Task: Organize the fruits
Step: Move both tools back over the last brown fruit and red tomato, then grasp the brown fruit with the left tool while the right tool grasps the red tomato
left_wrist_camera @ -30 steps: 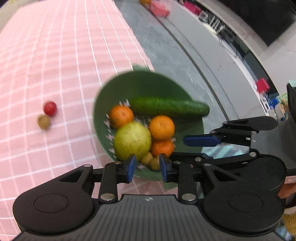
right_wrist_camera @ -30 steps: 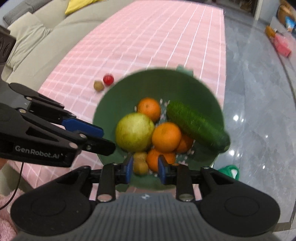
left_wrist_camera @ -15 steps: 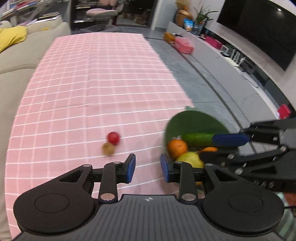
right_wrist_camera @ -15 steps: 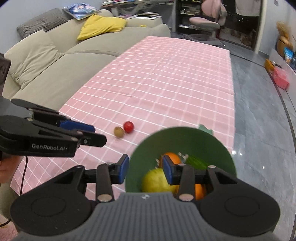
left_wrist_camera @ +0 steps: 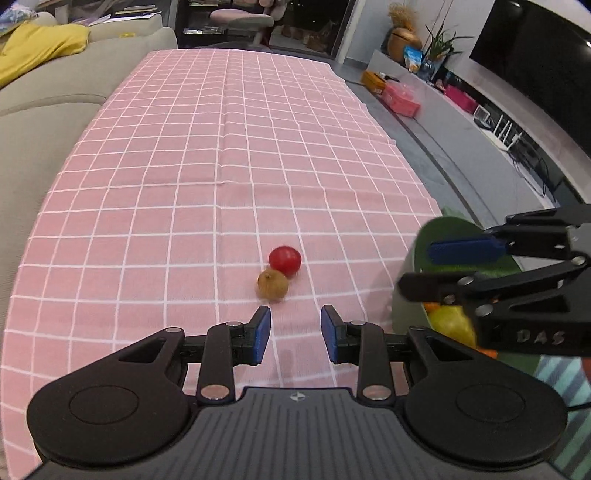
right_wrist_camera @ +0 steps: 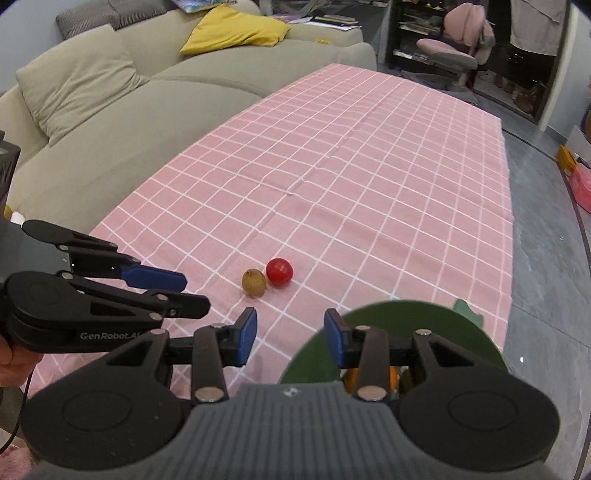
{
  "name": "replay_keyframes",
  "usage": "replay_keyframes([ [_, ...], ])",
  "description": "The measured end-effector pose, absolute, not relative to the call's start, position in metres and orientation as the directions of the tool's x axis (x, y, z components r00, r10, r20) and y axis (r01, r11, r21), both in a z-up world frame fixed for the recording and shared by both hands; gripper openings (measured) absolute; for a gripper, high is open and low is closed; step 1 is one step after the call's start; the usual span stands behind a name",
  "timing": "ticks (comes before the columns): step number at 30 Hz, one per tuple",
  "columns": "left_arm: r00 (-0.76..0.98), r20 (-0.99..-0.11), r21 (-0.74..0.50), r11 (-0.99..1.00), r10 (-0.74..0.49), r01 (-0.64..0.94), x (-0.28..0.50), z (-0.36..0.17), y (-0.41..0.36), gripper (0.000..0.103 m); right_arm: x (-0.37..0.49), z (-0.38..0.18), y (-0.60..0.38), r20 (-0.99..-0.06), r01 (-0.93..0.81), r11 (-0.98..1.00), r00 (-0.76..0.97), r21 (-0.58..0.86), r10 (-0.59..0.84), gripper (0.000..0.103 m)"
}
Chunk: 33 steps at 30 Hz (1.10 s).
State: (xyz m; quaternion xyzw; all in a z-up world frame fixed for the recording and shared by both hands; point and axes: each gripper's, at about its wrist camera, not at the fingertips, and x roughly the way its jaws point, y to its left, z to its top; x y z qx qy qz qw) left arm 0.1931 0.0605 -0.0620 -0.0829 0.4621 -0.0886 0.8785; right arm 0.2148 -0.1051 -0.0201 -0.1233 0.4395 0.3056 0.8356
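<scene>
A small red fruit (left_wrist_camera: pixel 284 261) and a brown fruit (left_wrist_camera: pixel 272 284) lie touching on the pink checked cloth (left_wrist_camera: pixel 221 166). My left gripper (left_wrist_camera: pixel 295 332) hovers just short of them, open and empty. At the right is the green bowl (left_wrist_camera: pixel 413 258), with a yellow-green fruit (left_wrist_camera: pixel 452 326) showing inside behind the right gripper's arms. In the right wrist view the red fruit (right_wrist_camera: pixel 279 271) and brown fruit (right_wrist_camera: pixel 253 283) sit ahead of my right gripper (right_wrist_camera: pixel 290 334), which is open and empty. The green bowl (right_wrist_camera: pixel 406 317) lies under its right finger, with orange fruit partly hidden.
A beige sofa (right_wrist_camera: pixel 110 110) with a yellow cushion (right_wrist_camera: pixel 236 29) runs along the cloth's left side. Grey floor (right_wrist_camera: pixel 543 258) and a low shelf with boxes (left_wrist_camera: pixel 400 99) lie to the right. A hand (right_wrist_camera: pixel 11 362) holds the left gripper (right_wrist_camera: pixel 196 295).
Both grippers drew back from over the bowl and tilted up toward the cloth. The bowl slid to the lower right of both views, and both pairs of jaws stand slightly wider.
</scene>
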Motion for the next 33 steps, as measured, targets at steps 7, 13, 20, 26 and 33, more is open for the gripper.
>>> replay_keyframes([
  [7, 0.544, -0.813, -0.249, 0.969, -0.209, 0.0, 0.215, -0.086, 0.07, 0.036, 0.248, -0.043, -0.088, -0.824, -0.617, 0.78, 0.386, 0.102, 0.413, 0.037],
  [13, 0.531, -0.819, -0.278, 0.96, -0.216, -0.039, 0.228, -0.103, 0.071, 0.036, 0.271, -0.06, -0.081, -0.841, -0.606, 0.788, 0.365, 0.111, 0.4, 0.037],
  [20, 0.519, -0.829, -0.28, 0.958, -0.206, -0.068, 0.235, -0.113, 0.071, 0.036, 0.289, -0.069, -0.08, -0.843, -0.601, 0.789, 0.351, 0.13, 0.407, 0.037],
  [26, 0.52, -0.826, -0.287, 0.957, -0.221, -0.05, 0.234, -0.116, 0.07, 0.029, 0.295, -0.074, -0.077, -0.846, -0.612, 0.778, 0.332, 0.143, 0.416, 0.037],
  [33, 0.528, -0.832, -0.238, 0.97, -0.174, -0.055, 0.23, -0.103, 0.08, 0.029, 0.3, -0.08, -0.065, -0.845, -0.616, 0.767, 0.303, 0.178, 0.44, 0.037],
])
